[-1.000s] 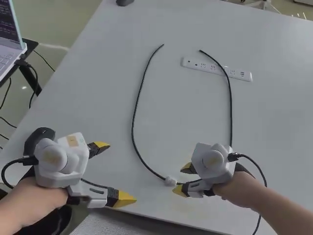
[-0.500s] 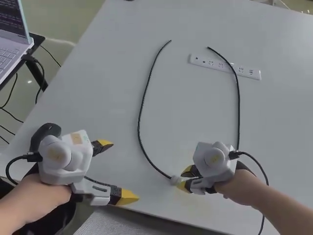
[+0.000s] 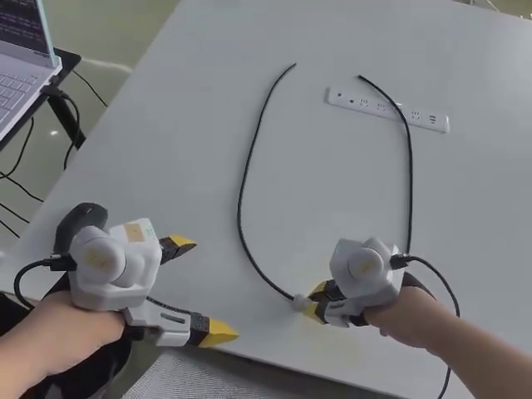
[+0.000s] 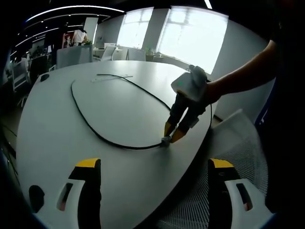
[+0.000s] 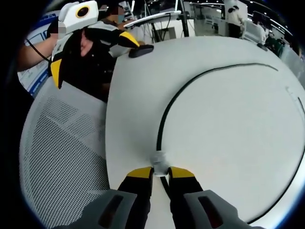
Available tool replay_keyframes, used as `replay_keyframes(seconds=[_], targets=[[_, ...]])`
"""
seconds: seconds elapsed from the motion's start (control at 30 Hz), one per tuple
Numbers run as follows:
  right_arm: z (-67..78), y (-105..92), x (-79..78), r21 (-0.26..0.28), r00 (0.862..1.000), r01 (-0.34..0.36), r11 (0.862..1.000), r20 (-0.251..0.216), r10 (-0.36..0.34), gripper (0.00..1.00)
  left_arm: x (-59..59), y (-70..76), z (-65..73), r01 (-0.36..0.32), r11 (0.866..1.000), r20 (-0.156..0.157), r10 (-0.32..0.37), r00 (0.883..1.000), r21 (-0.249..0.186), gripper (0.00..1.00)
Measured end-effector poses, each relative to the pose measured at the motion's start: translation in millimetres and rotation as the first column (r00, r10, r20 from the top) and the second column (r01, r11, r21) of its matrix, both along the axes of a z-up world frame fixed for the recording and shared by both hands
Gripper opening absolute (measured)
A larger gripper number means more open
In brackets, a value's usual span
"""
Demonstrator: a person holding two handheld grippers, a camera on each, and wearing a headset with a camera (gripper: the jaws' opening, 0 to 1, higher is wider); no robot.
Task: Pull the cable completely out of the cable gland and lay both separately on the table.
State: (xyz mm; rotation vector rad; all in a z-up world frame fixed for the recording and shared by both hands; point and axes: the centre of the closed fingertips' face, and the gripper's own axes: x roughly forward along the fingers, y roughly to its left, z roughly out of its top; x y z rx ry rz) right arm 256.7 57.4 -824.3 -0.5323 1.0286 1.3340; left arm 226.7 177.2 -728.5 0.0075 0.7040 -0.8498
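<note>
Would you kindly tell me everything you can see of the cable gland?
The cable gland is a small, pale, plastic-looking fitting threaded on the thin black cable, near the front edge of the white table. It sits low at the tabletop, just ahead of the tips of the right claw, which looks closed on the cable right behind it. The cable leaves its far side in a long loop. Finer parts are too small to tell.
</note>
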Motion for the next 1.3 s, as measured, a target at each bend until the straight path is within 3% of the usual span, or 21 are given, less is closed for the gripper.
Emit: replay_keyframes(seconds=[0.23, 0.33, 0.6, 0.9, 1.3], targets=[[2.7, -1.7, -1.0, -0.021, 1.000, 0.007, 1.000, 0.000, -0.007, 0.07, -0.6, -3.3, -0.4, 0.010, 1.000, -0.002, -0.010, 1.000, 0.003, 0.93], [8.8, -2.7, -3.2, -0.022, 1.000, 0.001, 1.000, -0.014, -0.001, 0.07, 4.2, -5.9, 2.7, 0.012, 1.000, 0.006, -0.012, 1.000, 0.003, 0.94], [34.5, -1.5, -8.7, 0.006, 0.999, 0.005, 1.000, -0.033, -0.005, 0.06, 14.0, -18.4, 19.8, 0.033, 0.999, 0.033, -0.032, 0.999, -0.018, 0.93], [66.7, 3.2, -20.9, 0.050, 0.999, -0.006, 0.999, -0.052, 0.009, 0.06, 25.3, -37.2, 43.1, 0.042, 0.995, 0.051, -0.038, 0.998, -0.089, 0.93], [106.7, -0.4, -22.4, 0.067, 0.998, -0.049, 0.997, 0.039, 0.047, 0.06, 26.3, -72.5, 61.1, 0.140, 0.986, 0.097, -0.132, 0.987, -0.087, 0.92]])
